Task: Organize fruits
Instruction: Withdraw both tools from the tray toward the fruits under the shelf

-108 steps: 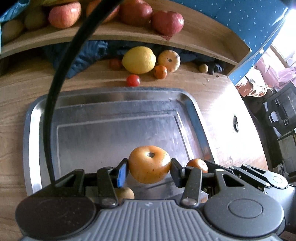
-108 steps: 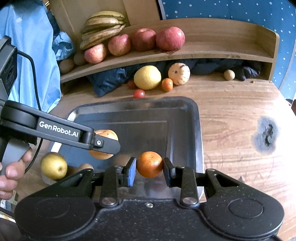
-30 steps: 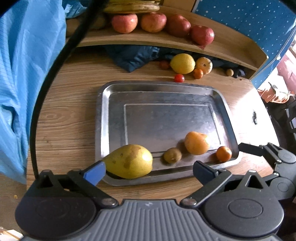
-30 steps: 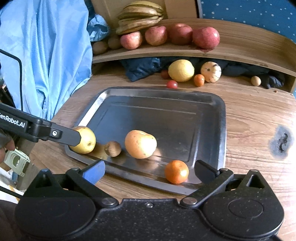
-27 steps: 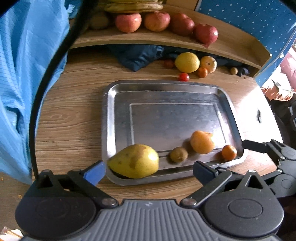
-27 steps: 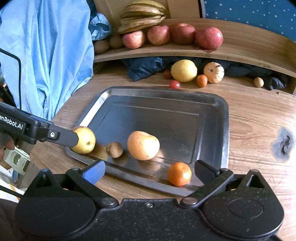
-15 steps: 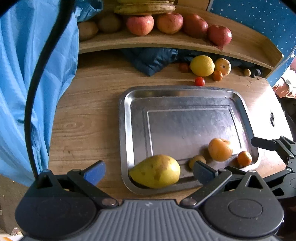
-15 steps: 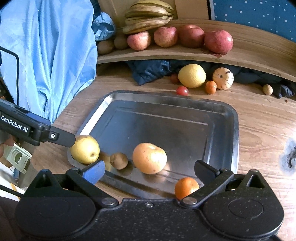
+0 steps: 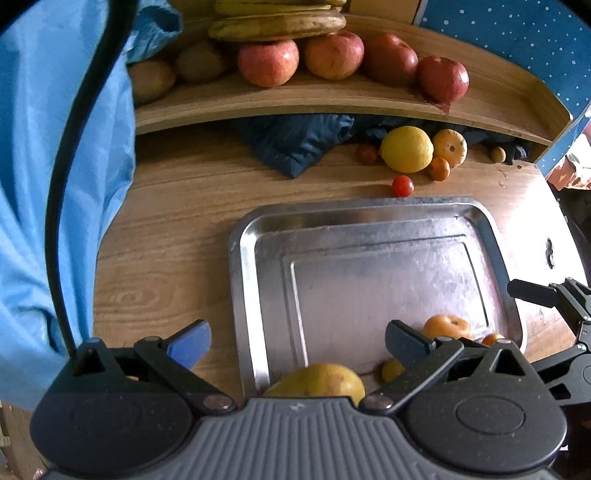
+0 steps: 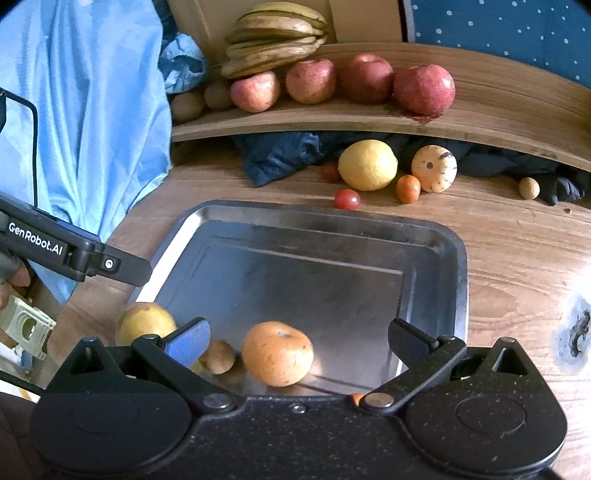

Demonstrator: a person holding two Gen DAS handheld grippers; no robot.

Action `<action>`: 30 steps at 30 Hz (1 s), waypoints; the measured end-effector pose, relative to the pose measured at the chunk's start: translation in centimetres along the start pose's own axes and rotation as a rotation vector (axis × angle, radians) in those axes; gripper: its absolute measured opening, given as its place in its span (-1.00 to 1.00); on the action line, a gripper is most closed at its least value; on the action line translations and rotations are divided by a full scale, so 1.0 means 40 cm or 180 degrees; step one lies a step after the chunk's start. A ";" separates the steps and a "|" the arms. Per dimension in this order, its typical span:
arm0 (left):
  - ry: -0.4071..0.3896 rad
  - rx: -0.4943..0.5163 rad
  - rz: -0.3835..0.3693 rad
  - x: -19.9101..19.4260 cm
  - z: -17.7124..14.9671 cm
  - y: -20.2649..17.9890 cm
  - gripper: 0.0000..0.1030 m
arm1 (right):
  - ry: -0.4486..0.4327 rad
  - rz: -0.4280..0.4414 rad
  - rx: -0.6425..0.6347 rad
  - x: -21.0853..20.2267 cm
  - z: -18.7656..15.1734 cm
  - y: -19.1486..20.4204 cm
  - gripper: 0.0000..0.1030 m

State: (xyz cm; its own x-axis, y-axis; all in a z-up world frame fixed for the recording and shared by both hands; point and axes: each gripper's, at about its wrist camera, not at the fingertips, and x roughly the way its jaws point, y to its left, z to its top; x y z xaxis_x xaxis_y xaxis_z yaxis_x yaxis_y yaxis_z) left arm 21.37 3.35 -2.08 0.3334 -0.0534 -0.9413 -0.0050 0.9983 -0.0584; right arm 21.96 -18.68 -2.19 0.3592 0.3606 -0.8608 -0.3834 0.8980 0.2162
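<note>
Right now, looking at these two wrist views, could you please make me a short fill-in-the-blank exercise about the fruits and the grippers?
1. The large orange fruit lies inside the metal ____.
2. Both the left gripper and the right gripper are ____.
3. The bananas rest on the wooden ____.
4. The number of red apples on it is ____.

Missing words: tray; open; shelf; four

Both wrist cams fwd, share tray [image 9: 247,280]
</note>
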 end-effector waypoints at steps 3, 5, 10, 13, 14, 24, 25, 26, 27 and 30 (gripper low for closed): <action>0.0004 0.0041 -0.0025 0.013 0.020 -0.007 0.99 | -0.0001 -0.0042 0.0054 0.008 0.009 -0.012 0.99; 0.0012 0.0071 -0.0042 0.022 0.033 -0.013 0.99 | -0.0001 -0.0067 0.0083 0.011 0.013 -0.018 0.99; 0.0038 0.0146 -0.0085 0.044 0.069 -0.029 0.99 | 0.0003 -0.0127 0.0148 0.022 0.023 -0.037 0.99; 0.0048 0.0194 -0.0108 0.056 0.090 -0.039 0.99 | -0.0004 -0.0162 0.0193 0.026 0.027 -0.048 0.99; 0.0050 0.0209 -0.0115 0.060 0.097 -0.043 0.99 | -0.0006 -0.0171 0.0208 0.028 0.028 -0.051 0.99; 0.0029 0.0284 -0.0197 0.101 0.149 -0.070 0.99 | -0.0012 -0.0243 0.0313 0.048 0.038 -0.072 0.99; 0.0026 0.0284 -0.0209 0.105 0.152 -0.072 0.99 | -0.0013 -0.0253 0.0318 0.050 0.039 -0.074 0.99; 0.0019 0.0280 -0.0219 0.109 0.156 -0.072 0.99 | -0.0017 -0.0266 0.0322 0.051 0.041 -0.075 0.99; 0.0007 0.0272 -0.0229 0.113 0.160 -0.073 0.99 | -0.0024 -0.0283 0.0327 0.053 0.043 -0.076 0.99; -0.0024 0.0240 -0.0265 0.124 0.176 -0.071 0.99 | -0.0066 -0.0323 0.0334 0.056 0.056 -0.080 0.99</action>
State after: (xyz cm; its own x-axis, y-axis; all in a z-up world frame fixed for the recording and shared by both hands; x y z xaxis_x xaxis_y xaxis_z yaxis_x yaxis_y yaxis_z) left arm 29.65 0.41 -4.24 0.3368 -0.1364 -0.9317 0.0939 0.9894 -0.1109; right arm 25.90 -20.20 -3.77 0.4096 0.2708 -0.8711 -0.2536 0.9511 0.1764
